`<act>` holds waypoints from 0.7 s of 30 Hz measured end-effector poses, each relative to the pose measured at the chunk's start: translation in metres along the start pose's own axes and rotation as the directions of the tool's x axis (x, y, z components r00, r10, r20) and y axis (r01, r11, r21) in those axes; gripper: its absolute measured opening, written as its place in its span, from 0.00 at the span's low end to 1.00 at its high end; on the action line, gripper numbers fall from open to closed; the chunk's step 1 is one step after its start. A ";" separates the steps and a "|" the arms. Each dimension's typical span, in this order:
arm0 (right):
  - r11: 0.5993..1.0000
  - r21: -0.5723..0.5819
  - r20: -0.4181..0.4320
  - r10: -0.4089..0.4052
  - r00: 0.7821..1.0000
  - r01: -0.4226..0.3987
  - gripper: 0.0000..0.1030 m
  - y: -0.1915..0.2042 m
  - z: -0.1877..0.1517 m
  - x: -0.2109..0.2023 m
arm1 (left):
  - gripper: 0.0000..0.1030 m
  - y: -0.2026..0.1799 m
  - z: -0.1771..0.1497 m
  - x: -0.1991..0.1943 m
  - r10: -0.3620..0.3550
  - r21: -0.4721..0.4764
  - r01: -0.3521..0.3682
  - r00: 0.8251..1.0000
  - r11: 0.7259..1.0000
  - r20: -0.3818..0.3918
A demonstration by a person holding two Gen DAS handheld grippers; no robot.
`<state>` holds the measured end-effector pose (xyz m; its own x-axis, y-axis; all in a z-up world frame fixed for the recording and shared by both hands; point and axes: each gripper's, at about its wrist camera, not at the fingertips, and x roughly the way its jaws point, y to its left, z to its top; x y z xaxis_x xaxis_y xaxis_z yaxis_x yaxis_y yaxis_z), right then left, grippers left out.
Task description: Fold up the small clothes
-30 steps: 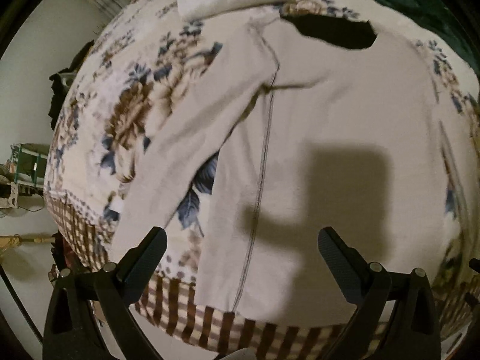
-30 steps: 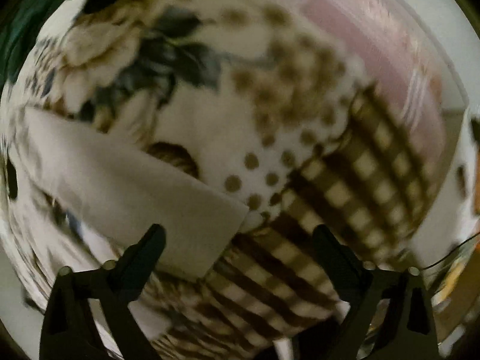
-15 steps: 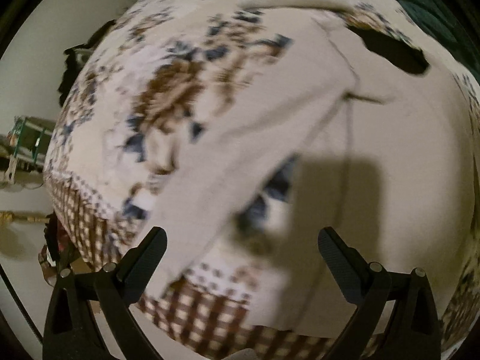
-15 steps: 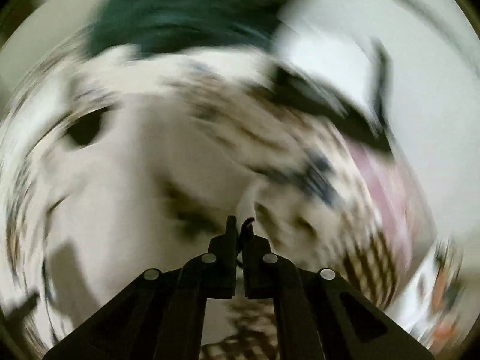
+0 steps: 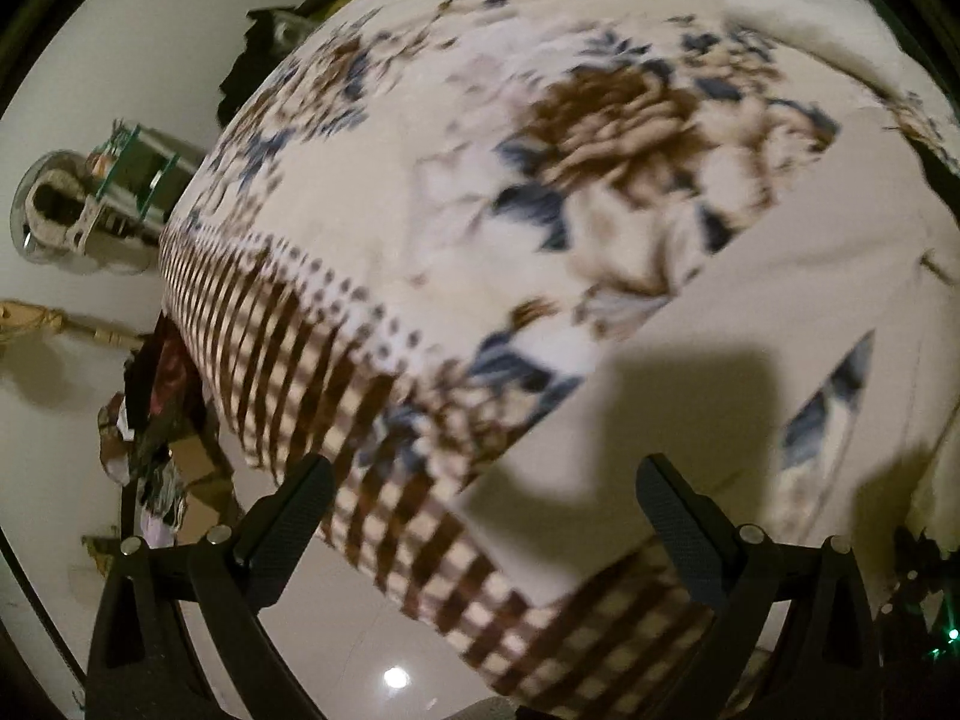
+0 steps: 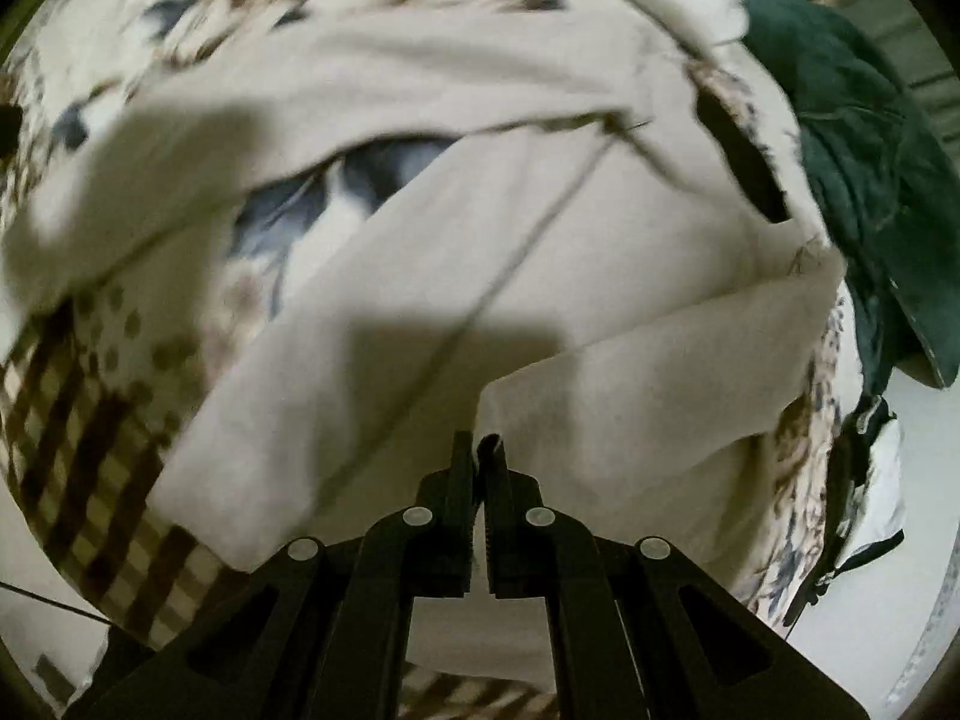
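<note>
A cream long-sleeved top (image 6: 492,228) lies spread on a floral bedspread (image 5: 480,180). My right gripper (image 6: 479,450) is shut on the cuff of one sleeve (image 6: 660,360) and holds it folded over the top's body. The other sleeve (image 6: 300,120) lies out to the left. In the left wrist view that sleeve's cuff end (image 5: 690,420) lies near the bed's checked edge, and my left gripper (image 5: 480,498) is open and empty just above it.
A dark green garment (image 6: 858,180) lies at the bed's far right. A folded white cloth (image 5: 810,18) sits at the back. Clutter and boxes (image 5: 156,450) stand on the floor beside the bed's left edge.
My right gripper shut on the sleeve cuff and carried it over the top's body. My left gripper swung left towards the other sleeve's cuff, still open.
</note>
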<state>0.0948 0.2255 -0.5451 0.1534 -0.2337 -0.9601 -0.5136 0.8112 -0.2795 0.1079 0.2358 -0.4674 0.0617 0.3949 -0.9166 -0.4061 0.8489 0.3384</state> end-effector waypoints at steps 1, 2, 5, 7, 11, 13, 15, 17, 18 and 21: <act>1.000 -0.005 -0.011 0.002 1.000 -0.003 0.02 0.006 0.000 -0.002 | 1.00 0.005 -0.002 0.004 0.004 -0.004 -0.004 1.000 1.000 -0.005; 1.000 -0.008 -0.031 0.008 0.999 -0.008 0.02 0.011 0.000 0.000 | 1.00 0.012 -0.004 0.008 0.007 -0.008 -0.007 1.000 1.000 -0.009; 0.993 0.066 -0.110 0.103 0.989 -0.096 0.05 -0.001 -0.006 0.003 | 1.00 0.027 -0.012 0.019 0.006 -0.030 -0.007 0.999 1.000 -0.037; 0.967 0.145 -0.126 0.229 0.965 -0.210 0.30 -0.019 -0.011 0.005 | 1.00 0.040 -0.015 0.025 -0.020 -0.064 0.016 0.998 0.998 -0.061; 0.893 0.319 -0.060 0.355 0.933 -0.319 0.53 -0.067 -0.026 -0.005 | 1.00 0.062 -0.018 0.041 -0.157 -0.173 0.135 0.980 0.976 -0.122; 0.868 0.386 -0.053 0.360 0.932 -0.313 0.53 -0.088 -0.037 -0.005 | 1.00 0.070 -0.020 0.059 -0.277 -0.266 0.227 0.946 0.937 -0.167; 0.850 0.442 -0.063 0.349 0.935 -0.288 0.54 -0.105 -0.048 -0.001 | 1.00 0.069 -0.023 0.082 -0.380 -0.343 0.294 0.899 0.892 -0.219; 0.830 0.498 -0.093 0.339 0.936 -0.251 0.53 -0.124 -0.060 0.011 | 0.88 0.062 -0.027 0.101 -0.408 -0.371 0.297 0.874 0.880 -0.266; 0.817 0.525 -0.107 0.340 0.934 -0.238 0.53 -0.130 -0.066 0.017 | 0.81 0.058 -0.029 0.108 -0.425 -0.387 0.304 0.861 0.871 -0.278; 0.779 0.595 -0.136 0.343 0.929 -0.200 0.54 -0.146 -0.081 0.031 | 0.33 0.048 -0.031 0.102 -0.424 -0.387 0.316 0.875 0.866 -0.235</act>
<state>0.1063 0.0563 -0.5340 -0.1486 -0.0123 -0.9888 0.0717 0.9972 -0.0231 0.0666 0.3061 -0.5516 0.0123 -0.0969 -0.9952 -0.6851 0.7241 -0.0790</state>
